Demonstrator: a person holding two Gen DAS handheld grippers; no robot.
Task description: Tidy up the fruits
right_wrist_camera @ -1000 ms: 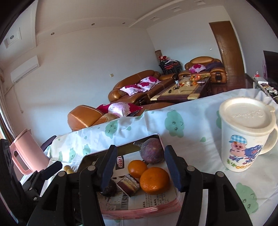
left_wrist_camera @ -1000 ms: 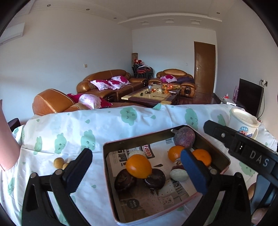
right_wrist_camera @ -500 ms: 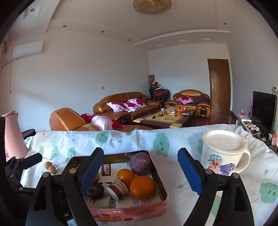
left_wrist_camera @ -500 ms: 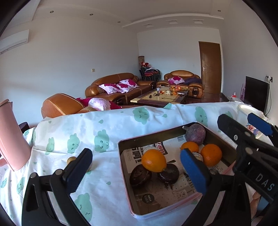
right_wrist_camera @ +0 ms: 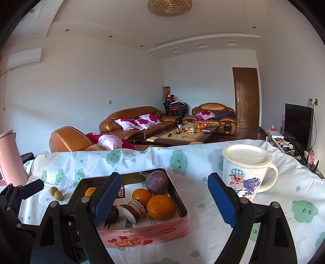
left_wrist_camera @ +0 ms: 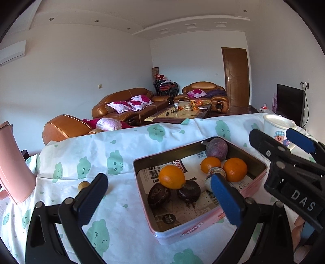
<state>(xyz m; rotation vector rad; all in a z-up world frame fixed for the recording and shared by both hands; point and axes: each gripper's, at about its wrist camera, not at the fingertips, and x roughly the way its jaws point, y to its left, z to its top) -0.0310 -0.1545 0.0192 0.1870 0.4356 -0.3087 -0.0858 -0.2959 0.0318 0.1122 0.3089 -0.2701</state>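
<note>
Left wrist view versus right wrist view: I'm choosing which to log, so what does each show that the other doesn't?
Only the left wrist view shows the two dark fruits unobstructed. Only the right shows the mug's handle, the ceiling lamp and both longans. Both show the tin, oranges, purple fruit, pink jug and both open grippers, left and right.

Around my work table
I saw a lidded mug (right_wrist_camera: pixel 246 172) on the tablecloth (right_wrist_camera: pixel 142 158), a pink jug (left_wrist_camera: pixel 12 166), brown sofas (right_wrist_camera: pixel 132 121) behind.
</note>
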